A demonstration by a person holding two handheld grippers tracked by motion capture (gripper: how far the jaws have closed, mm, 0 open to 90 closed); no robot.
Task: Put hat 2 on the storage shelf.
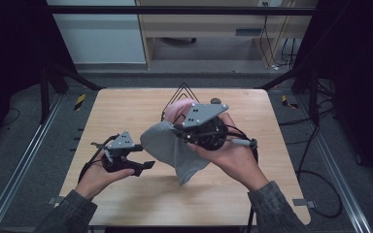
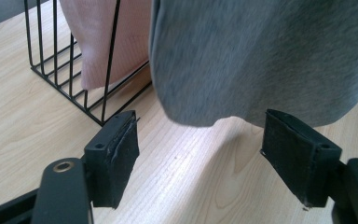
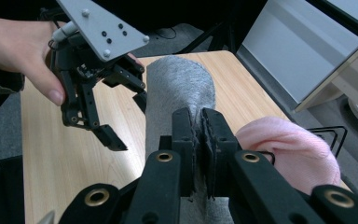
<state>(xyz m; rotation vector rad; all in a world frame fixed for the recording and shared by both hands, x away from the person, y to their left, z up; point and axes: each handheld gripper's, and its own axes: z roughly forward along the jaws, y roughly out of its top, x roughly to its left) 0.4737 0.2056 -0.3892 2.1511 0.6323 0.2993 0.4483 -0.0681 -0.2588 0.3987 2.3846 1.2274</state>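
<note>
The grey sock (image 1: 172, 148) is up off the tabletop (image 1: 126, 104), dangling mid-board, and the right gripper (image 3: 198, 133) has it clenched, jaws pinched tight on a fold of the grey knit with the rest hanging loose below. Over on the near side, the left gripper (image 1: 143, 165) comes in beside the sock's lower edge, jaws apart with nothing between them; in the left gripper view the grey hem hangs just ahead of the two pads (image 2: 121, 154), not touching either. So one end is secured and the other is there for the taking.

Behind the sock sits the black wire rack (image 1: 182, 92), and a pink sock (image 1: 182, 109) is already resting in it, leaning against the bars. By the look of it, that one is done and the grey is the piece in hand. What's left, I'd judge: the left gripper has to catch the free end, the pair steadies the sock, and it goes over to the rack next to the pink one. Roughly halfway there.
</note>
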